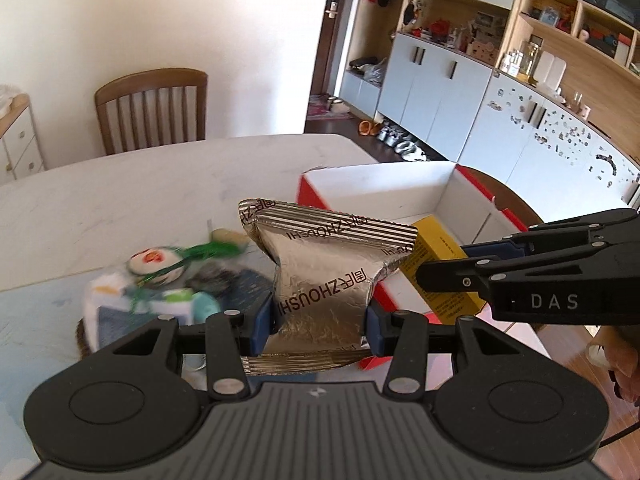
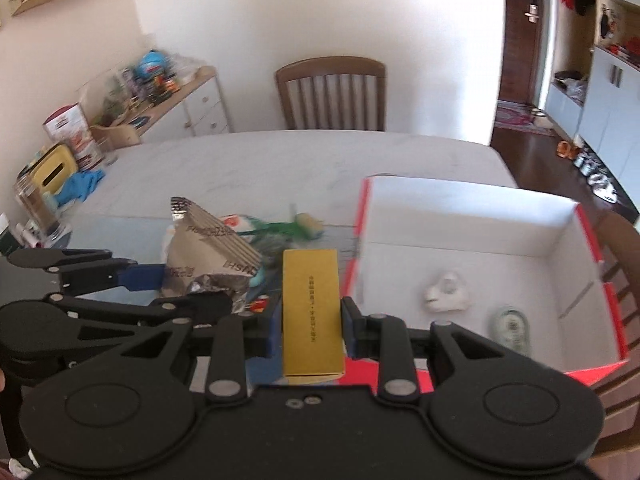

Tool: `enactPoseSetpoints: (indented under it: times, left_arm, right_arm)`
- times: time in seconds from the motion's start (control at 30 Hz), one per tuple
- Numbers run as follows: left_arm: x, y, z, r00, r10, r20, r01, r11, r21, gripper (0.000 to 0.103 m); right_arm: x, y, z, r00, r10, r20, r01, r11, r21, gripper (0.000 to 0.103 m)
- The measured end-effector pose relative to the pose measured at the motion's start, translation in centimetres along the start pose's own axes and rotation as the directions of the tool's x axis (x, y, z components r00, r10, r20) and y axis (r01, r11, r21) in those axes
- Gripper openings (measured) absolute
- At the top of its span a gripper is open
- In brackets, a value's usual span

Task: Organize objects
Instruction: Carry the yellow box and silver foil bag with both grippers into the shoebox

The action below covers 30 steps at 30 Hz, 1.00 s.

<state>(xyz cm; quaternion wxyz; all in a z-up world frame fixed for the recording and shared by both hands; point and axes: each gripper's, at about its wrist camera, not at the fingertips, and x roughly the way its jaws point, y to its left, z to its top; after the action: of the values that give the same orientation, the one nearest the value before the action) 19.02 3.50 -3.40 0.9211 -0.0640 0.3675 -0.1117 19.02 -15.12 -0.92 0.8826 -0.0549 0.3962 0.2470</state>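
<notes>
My left gripper (image 1: pixel 320 320) is shut on a silver foil snack packet (image 1: pixel 324 272) and holds it above the table, left of the box. The packet also shows in the right wrist view (image 2: pixel 208 256). My right gripper (image 2: pixel 311 320) is shut on a yellow carton (image 2: pixel 312 312), held near the left wall of the red and white box (image 2: pixel 472 216). In the left wrist view the right gripper (image 1: pixel 444 276) comes in from the right with the carton (image 1: pixel 436 264). A white lump (image 2: pixel 446 292) and a round green-white item (image 2: pixel 512 326) lie inside the box.
A pile of small items (image 1: pixel 168 276) lies on a round mat left of the packet, blurred. The marble table (image 1: pixel 120 192) stretches behind. A wooden chair (image 1: pixel 152 108) stands at the far side. A sideboard with clutter (image 2: pixel 120 96) is at the left; cabinets (image 1: pixel 460 92) at the right.
</notes>
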Motion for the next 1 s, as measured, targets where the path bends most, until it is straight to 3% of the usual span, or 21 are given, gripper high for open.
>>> enactPoseSetpoints:
  times: [0.53, 0.8, 1.0]
  left_arm:
    - [4.9, -7.3, 5.0, 1.0, -0.008, -0.012, 0.009, 0.999, 0.046, 0.046]
    - [9.4, -9.5, 6.4, 0.995, 0.003, -0.095, 0.002, 0.998, 0.059, 0.046]
    - [13.3, -11.3, 6.1, 0.977, 0.005, -0.214, 0.015, 0.996, 0.092, 0.046]
  right_arm:
    - [-0.7, -10.1, 1.1, 0.997, -0.076, 0.019, 0.075, 0.997, 0.032, 0.028]
    - [1.5, -14.3, 2.4, 0.994, -0.104, -0.023, 0.104, 0.994, 0.014, 0.028]
    - [4.0, -17.2, 3.5, 0.992, -0.107, -0.069, 0.108, 0.994, 0.019, 0.028]
